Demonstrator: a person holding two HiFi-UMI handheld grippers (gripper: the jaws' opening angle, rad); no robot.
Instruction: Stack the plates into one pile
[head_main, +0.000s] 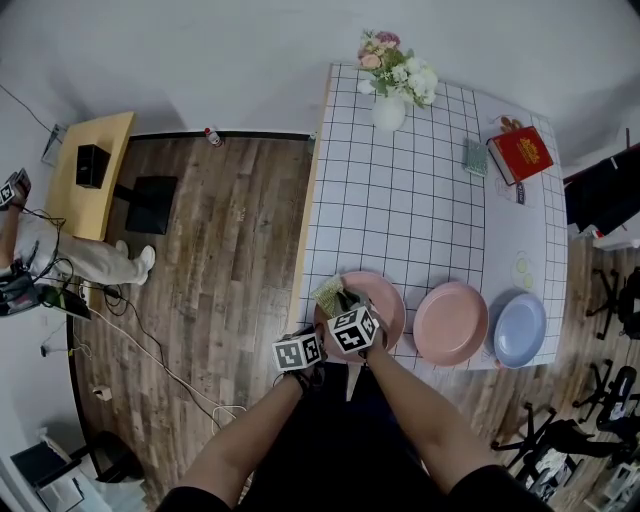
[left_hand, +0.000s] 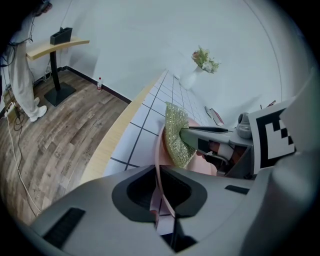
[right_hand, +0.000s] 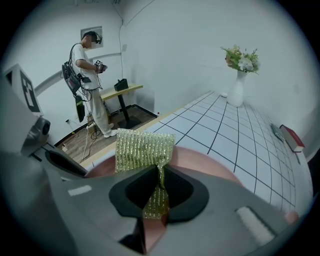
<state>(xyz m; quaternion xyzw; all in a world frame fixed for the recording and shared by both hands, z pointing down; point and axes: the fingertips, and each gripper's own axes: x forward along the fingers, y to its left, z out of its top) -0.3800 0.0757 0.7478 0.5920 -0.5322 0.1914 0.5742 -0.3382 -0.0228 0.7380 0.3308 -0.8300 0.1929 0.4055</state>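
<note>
Both grippers sit at the near left corner of the white table (head_main: 400, 200) with its black grid. The left gripper (head_main: 318, 338) (left_hand: 161, 194) has its jaws pressed together on the thin raised rim of a round, smooth dusty-pink plate (head_main: 388, 305) (left_hand: 159, 152) (right_hand: 202, 161) at that corner. The right gripper (head_main: 343, 302) (right_hand: 159, 192) pinches a fold of a glittery green-gold ribbed cloth (head_main: 328, 294) (left_hand: 177, 135) (right_hand: 144, 145), whose roughly square flap spreads over the plate's left side.

Along the near edge, just beside this plate, lies a round, glossy light-pink plate (head_main: 451, 323). A round pale-blue plate (head_main: 520, 330) lies next to it, by the near right corner. The three lie side by side in one row.

Toward the far right corner rests a flat, rectangular red book (head_main: 521, 152) (right_hand: 292, 137). At the far left corner stands a bulbous white vase of pink and white flowers (head_main: 390, 108) (left_hand: 190, 79) (right_hand: 236, 90).
</note>
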